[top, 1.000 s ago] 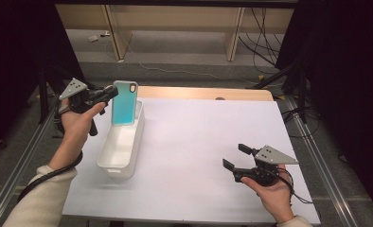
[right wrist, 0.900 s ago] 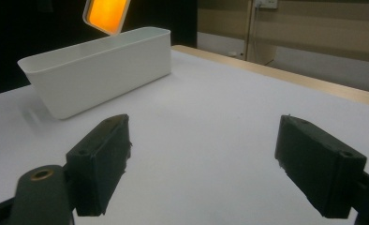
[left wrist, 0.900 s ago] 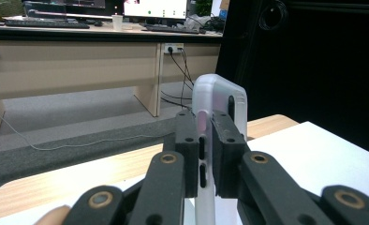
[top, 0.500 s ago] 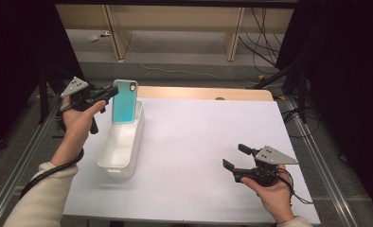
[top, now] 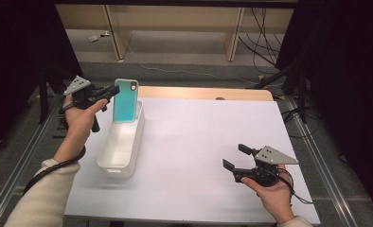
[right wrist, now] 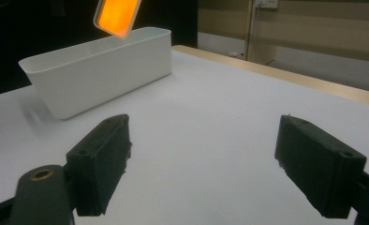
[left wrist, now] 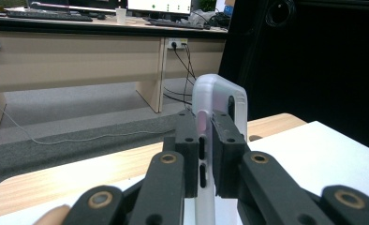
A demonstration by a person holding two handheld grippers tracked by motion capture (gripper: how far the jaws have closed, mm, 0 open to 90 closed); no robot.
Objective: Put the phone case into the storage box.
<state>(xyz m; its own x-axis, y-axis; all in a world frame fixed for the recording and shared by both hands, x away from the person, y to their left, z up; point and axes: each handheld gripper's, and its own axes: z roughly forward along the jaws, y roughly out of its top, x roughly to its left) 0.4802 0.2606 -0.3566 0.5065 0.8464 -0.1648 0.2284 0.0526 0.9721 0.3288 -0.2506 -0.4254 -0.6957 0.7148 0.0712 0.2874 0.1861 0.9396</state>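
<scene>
The left gripper point(top: 110, 92) has its jaws clamped on the long edge of the case point(top: 126, 100), a teal phone case held upright over the far end of the bin point(top: 120, 163), at about 10 o'clock on the table point(top: 199, 142). In the left gripper view the pads point(left wrist: 225, 140) pinch the case point(left wrist: 220, 101) across its thin, frosted side wall, just beside the button slots. The right gripper point(top: 235, 157) rests at 5 o'clock, well apart from the bin, jaws wide open and holding nothing; in its own view the pads point(right wrist: 100, 159) frame the bare table, with the bin point(right wrist: 98, 75) at 11 o'clock.

The case looks light and hollow, likely soft, flexible plastic with a smooth, somewhat slippery skin. A hard squeeze would probably bow the walls rather than break them. The present hold on one side wall, near the middle of its length, seems sound: it keeps the case from swinging as it goes down into the bin
</scene>
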